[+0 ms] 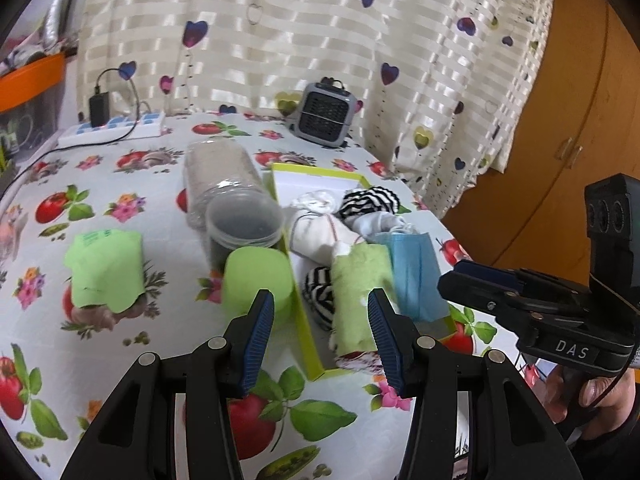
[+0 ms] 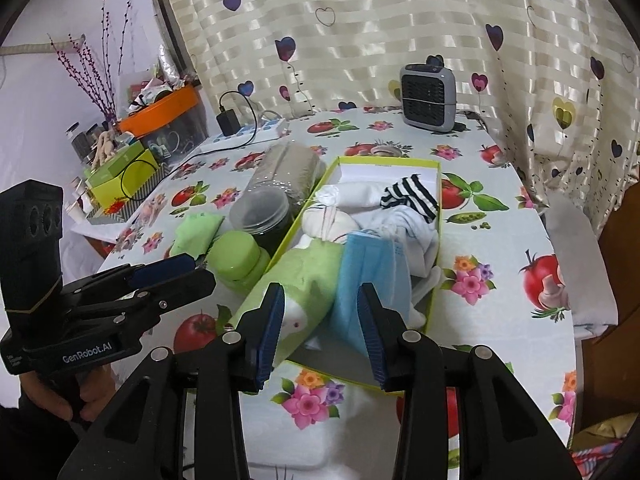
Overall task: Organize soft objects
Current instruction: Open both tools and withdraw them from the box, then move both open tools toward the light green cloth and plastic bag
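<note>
A lime-green box (image 1: pixel 306 332) (image 2: pixel 436 208) lies on the table and holds a green towel (image 1: pixel 360 280) (image 2: pixel 308 276), a blue face mask (image 1: pixel 412 272) (image 2: pixel 368 276), white cloths (image 1: pixel 316 224) (image 2: pixel 344 200) and striped socks (image 1: pixel 370 200) (image 2: pixel 408 196). A green pouch (image 1: pixel 106 270) (image 2: pixel 196 230) lies on the table left of the box. My left gripper (image 1: pixel 320 316) is open and empty, above the box's near left corner. My right gripper (image 2: pixel 320 316) is open and empty, over the towel and mask at the box's near end.
Two jars (image 1: pixel 240 220) (image 2: pixel 260 212) and a green-lidded tub (image 1: pixel 256 280) (image 2: pixel 236 256) stand against the box's left side. A small grey fan (image 1: pixel 326 114) (image 2: pixel 428 96) and a power strip (image 1: pixel 112 128) (image 2: pixel 248 134) sit at the back. Curtain behind, wooden cabinet (image 1: pixel 560 120) right.
</note>
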Available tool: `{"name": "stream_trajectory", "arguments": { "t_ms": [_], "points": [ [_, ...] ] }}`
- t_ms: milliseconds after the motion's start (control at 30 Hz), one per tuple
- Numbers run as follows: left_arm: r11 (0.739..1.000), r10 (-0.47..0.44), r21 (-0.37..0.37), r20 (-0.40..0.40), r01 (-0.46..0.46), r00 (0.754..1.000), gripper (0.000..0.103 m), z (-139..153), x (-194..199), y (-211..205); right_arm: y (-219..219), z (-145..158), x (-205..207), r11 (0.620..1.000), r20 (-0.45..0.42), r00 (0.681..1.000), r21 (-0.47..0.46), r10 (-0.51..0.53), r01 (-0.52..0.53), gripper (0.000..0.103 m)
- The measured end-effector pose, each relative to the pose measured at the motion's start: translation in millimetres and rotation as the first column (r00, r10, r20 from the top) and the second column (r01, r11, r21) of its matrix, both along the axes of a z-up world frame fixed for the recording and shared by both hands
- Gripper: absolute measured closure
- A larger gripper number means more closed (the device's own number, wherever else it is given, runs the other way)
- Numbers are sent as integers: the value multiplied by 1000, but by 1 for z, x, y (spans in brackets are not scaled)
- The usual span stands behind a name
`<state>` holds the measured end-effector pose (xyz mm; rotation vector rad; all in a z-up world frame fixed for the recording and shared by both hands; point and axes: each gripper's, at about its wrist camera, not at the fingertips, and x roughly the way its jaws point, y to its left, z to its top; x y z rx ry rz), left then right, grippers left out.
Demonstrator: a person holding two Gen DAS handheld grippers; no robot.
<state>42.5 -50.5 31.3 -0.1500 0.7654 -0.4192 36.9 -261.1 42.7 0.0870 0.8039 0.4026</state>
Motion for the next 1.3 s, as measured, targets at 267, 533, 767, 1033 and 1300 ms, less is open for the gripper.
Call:
{"name": "stream_trajectory", "arguments": {
  "t_ms": [267, 533, 767, 1033, 1300],
  "points": [
    [999, 41, -15, -11, -41, 999, 55, -3, -4, 18, 10, 5, -4, 1000, 9, 1000, -14, 5, -5, 64],
    [997, 69, -23, -14, -69, 998, 55, -3, -6, 32, 23, 7, -6, 999, 10, 999, -27, 30, -30, 64],
    [995, 98, -27, -20, -98, 995, 55, -5, -4, 47, 36, 8, -6, 997, 16, 998, -32, 65, -64, 64],
    [990, 139, -32, -24, -140, 990, 55, -6, -1, 64, 51, 9, -2, 994, 20, 995, -37, 100, -99, 62],
    [985, 172, -28, -34, -173, 985, 55, -9, 0, 75, 64, 8, 2, 991, 26, 991, -38, 129, -128, 59]
  ]
}}
